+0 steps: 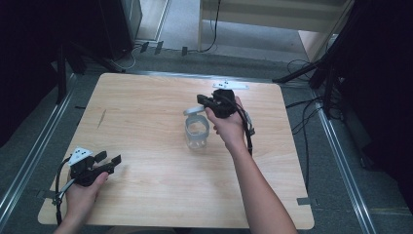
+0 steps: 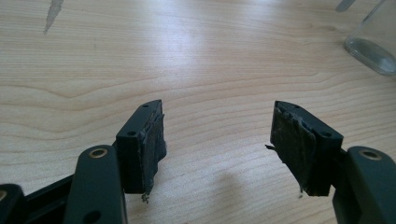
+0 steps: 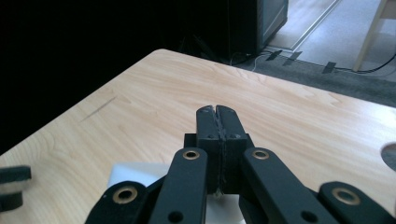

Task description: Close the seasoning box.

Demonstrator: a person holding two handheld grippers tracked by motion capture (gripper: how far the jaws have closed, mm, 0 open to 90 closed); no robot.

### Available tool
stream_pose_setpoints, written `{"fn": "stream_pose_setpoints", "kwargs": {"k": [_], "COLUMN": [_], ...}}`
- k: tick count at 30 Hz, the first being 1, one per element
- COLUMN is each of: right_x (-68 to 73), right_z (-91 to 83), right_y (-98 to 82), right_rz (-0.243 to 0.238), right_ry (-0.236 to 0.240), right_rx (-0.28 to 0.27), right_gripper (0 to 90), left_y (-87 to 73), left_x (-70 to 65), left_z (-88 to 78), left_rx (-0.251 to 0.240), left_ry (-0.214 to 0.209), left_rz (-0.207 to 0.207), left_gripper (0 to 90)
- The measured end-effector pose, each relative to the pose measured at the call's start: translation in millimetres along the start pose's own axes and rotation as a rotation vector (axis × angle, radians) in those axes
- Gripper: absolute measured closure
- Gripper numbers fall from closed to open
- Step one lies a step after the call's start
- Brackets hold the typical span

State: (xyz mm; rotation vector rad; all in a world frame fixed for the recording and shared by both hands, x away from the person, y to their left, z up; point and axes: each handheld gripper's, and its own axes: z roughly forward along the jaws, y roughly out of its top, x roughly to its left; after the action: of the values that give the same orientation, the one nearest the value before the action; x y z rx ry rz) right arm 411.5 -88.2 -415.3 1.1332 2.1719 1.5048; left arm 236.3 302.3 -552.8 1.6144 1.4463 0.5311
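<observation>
Two hand-held grippers over a pale wooden table (image 1: 146,122) with rounded corners.
A clear glass jar (image 1: 197,132) stands mid-table; the right gripper (image 1: 200,100), jaws pressed together, hangs just above it, perhaps pinching something thin and white. The left gripper (image 1: 108,159) rests near the front-left corner, jaws spread wide.

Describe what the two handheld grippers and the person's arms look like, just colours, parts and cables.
Both grippers are black. The left gripper carries a grey three-cornered plate and trails a black cable; its fingers are blocky, with worn, frayed dark pads and brass-ringed pivot holes on the links. The right gripper has the same brass-ringed links, a grey plate and a black cable along the wrist. The forearms are bare, no sleeves visible.
</observation>
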Motion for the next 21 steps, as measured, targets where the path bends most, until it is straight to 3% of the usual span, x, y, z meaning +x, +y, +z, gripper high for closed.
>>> {"fn": "stream_pose_setpoints", "kwargs": {"k": [3, 5, 8, 10, 14, 21], "right_x": [1.2, 0.8, -0.9, -4.6, -17.2, -33.7], "right_z": [-17.2, -28.0, -43.0, -52.7, -75.5, -106.1], "right_y": [-12.2, -21.3, -34.4, -43.6, -62.3, -95.7], "right_rz": [0.019, 0.018, -0.021, -0.018, 0.014, 0.036], "right_ry": [-0.007, -0.027, -0.104, -0.145, -0.181, -0.231], "right_rx": [-0.037, -0.057, -0.076, -0.083, -0.124, -0.126], "right_gripper": [84.8, 74.0, 40.9, 29.4, 21.0, 20.8], "left_y": [0.1, 0.2, 0.3, 0.2, -0.1, -0.1], "left_x": [0.3, 0.4, 0.5, 0.3, 0.7, 0.8], "left_z": [-0.1, -0.1, 0.0, -0.3, -1.5, -3.3], "left_rx": [0.000, -0.002, -0.005, -0.010, -0.024, -0.041], "left_ry": [0.001, 0.005, 0.009, 0.013, 0.013, 0.024], "left_rz": [-0.003, -0.007, -0.009, -0.011, -0.015, -0.017], "left_gripper": [34.9, 34.5, 33.5, 32.0, 28.3, 23.3]}}
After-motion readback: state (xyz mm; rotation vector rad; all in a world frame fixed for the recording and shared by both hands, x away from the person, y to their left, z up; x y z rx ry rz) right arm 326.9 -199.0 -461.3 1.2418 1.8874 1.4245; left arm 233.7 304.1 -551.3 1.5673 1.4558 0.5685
